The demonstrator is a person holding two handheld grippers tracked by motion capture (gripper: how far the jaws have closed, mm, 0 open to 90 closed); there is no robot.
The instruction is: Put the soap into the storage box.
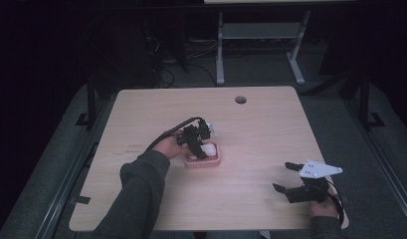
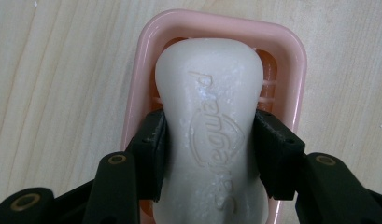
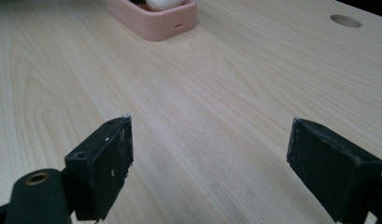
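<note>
Left tongs (image 2: 209,144) reach down pinching the soap (image 2: 209,130) in its pink dish (image 2: 298,60), while right tongs (image 3: 209,158) rest spread wide, low over the surface (image 3: 216,84).

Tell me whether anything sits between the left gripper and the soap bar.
Nothing visible does. The left gripper is already shut on the white soap bar, its pads pressing both sides, over the pink soap dish.

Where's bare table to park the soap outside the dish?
Bare wood lies all around the pink soap dish: the far strip up to the round hole, the left side, and the stretch toward the open right gripper. Only the dish itself is crowded, by the left gripper clamping the soap.
</note>
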